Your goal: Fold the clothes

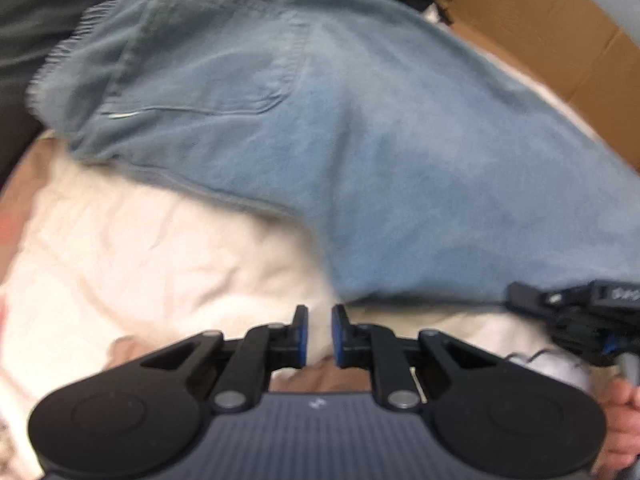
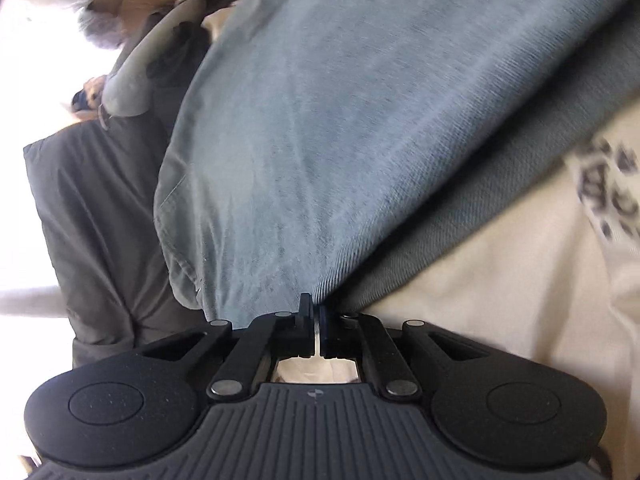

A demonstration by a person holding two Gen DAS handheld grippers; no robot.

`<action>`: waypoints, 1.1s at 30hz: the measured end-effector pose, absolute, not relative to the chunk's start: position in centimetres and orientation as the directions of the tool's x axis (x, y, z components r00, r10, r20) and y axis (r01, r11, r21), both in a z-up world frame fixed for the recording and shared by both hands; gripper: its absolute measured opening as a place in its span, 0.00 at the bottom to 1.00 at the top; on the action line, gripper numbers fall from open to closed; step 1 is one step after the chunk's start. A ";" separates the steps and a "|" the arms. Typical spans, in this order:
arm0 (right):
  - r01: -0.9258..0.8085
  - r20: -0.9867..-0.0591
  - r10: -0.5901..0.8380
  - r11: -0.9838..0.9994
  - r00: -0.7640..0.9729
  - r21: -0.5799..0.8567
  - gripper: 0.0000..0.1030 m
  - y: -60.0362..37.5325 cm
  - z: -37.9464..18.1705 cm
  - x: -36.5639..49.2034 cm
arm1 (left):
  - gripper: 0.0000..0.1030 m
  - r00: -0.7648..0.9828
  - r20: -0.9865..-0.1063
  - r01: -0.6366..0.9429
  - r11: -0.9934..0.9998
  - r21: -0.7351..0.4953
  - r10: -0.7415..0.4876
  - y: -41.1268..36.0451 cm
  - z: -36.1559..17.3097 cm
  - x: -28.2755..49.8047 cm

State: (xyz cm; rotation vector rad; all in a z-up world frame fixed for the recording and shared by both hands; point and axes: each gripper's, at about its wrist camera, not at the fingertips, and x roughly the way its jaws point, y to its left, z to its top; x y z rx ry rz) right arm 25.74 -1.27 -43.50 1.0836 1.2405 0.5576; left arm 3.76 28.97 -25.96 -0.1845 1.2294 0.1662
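The right gripper (image 2: 317, 330) is pinching the jeans' (image 2: 340, 120) near edge while the left gripper (image 1: 319, 336), jaws slightly apart and empty, is hovering nearby, so the next move likely calls for a second grip.

This looks like a home, most likely a bedroom or a laundry corner. Pale blue denim jeans (image 1: 360, 128) with a stitched back pocket lie spread over a rumpled cream sheet (image 1: 140, 248), soft like bedding. An open cardboard box (image 1: 552, 32) stands at the upper right of the left wrist view. In the right wrist view a dark padded garment (image 2: 100, 208) lies at the left, a leopard-print fabric (image 2: 612, 200) shows at the right edge, and bright daylight washes out the upper left.
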 end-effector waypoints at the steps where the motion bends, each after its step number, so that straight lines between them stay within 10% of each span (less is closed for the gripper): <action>1: 0.199 -0.473 0.836 0.432 0.278 0.880 0.00 -1.2 -43.5 25.6 | 0.14 0.329 -0.944 -0.224 0.973 -0.052 0.026 29.1 -25.8 3.4; 9: 0.114 -0.465 0.848 0.451 0.253 0.885 0.08 -2.1 -40.4 25.6 | 0.17 0.450 -0.893 -0.161 0.986 -0.052 0.027 29.2 -22.4 3.3; 13: 0.024 -0.499 0.805 0.520 0.320 0.854 0.41 -3.4 -37.6 26.3 | 0.21 0.488 -0.873 -0.128 0.990 -0.062 0.008 28.2 -22.4 5.3; 23: -0.214 -0.692 0.519 0.850 0.502 0.482 0.41 -4.5 -34.2 28.3 | 0.33 0.473 -0.880 0.001 0.999 -0.046 -0.041 25.0 -24.6 7.6; 33: -0.330 -0.787 0.390 0.910 0.478 0.251 0.41 -2.6 -35.6 27.3 | 0.23 0.410 -0.912 0.059 0.998 0.020 -0.006 24.5 -27.5 6.4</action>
